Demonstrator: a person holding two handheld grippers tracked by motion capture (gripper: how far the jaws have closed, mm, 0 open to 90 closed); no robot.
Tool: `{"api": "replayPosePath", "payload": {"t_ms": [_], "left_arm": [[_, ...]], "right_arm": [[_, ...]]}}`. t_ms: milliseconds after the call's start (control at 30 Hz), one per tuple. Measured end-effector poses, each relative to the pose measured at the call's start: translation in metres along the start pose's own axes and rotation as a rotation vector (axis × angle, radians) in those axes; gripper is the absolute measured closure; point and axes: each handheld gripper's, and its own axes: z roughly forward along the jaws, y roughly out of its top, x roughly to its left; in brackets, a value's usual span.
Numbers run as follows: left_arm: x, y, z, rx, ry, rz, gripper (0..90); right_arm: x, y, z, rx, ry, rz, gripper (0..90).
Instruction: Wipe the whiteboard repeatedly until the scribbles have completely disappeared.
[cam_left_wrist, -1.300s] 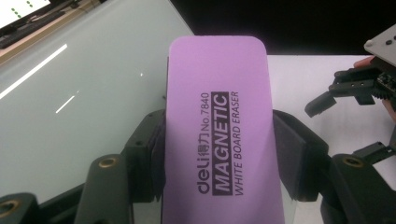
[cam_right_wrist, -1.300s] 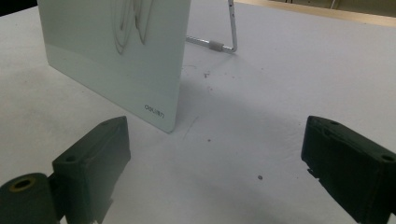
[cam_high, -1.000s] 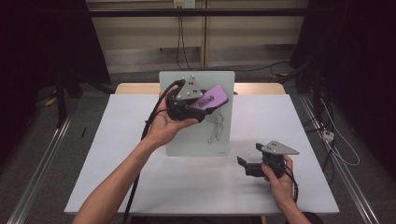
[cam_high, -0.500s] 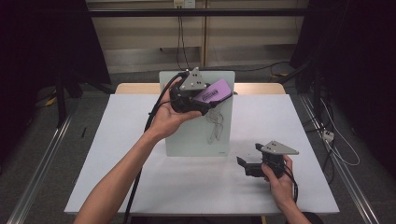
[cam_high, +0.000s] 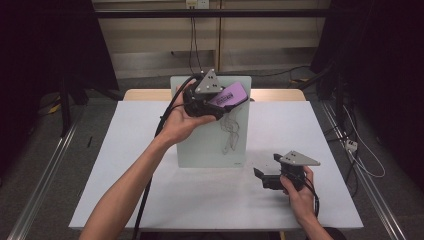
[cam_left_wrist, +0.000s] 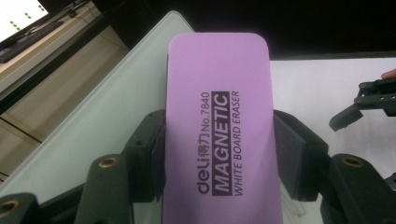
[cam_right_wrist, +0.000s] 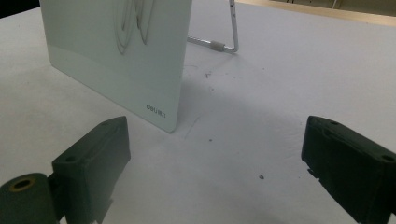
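Purple eraser (cam_left_wrist: 219, 135) sits clamped between the left claw's (cam_left_wrist: 219, 163) pads.

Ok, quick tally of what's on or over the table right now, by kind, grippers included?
Purple magnetic whiteboard eraser: 1, clamped in the left gripper
Standing glass whiteboard with black scribbles: 1
Grippers: 2, the right gripper open and resting on the table
Total: 4
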Motion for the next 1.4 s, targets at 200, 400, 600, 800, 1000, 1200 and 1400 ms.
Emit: {"api": "replayPosePath", "payload": {"t_ms": [200, 400, 600, 800, 1000, 1200, 1400], "left_arm": [[0.000, -0.001, 0.001, -0.001, -0.002, 0.010, 41.1], [-0.002, -0.001, 0.002, 0.007, 0.003, 0.022, 41.1], [-0.006, -0.003, 0.005, 0.035, -0.002, 0.043, 41.1], [-0.015, -0.010, 0.012, 0.056, -0.015, 0.056, 41.0], [-0.020, -0.015, 0.015, 0.074, -0.027, 0.061, 41.0], [-0.018, -0.014, 0.011, 0.073, -0.009, 0.067, 41.1], [-0.002, -0.011, -0.006, 0.025, 0.035, 0.013, 41.1]], "right_arm": [[0.000, 0.000, 0.000, 0.000, 0.000, -0.001, 8.2], [0.000, 0.000, 0.000, 0.000, 0.000, -0.004, 8.2], [0.001, 0.000, 0.000, 0.000, -0.001, -0.006, 8.1], [0.001, 0.000, 0.000, -0.001, -0.001, -0.008, 8.0], [0.001, 0.000, 0.000, 0.000, -0.001, -0.008, 8.0], [0.001, 0.000, 0.000, 0.000, 0.001, -0.008, 8.0], [0.001, 0.000, 0.000, 0.000, 0.001, -0.007, 8.0]]}}
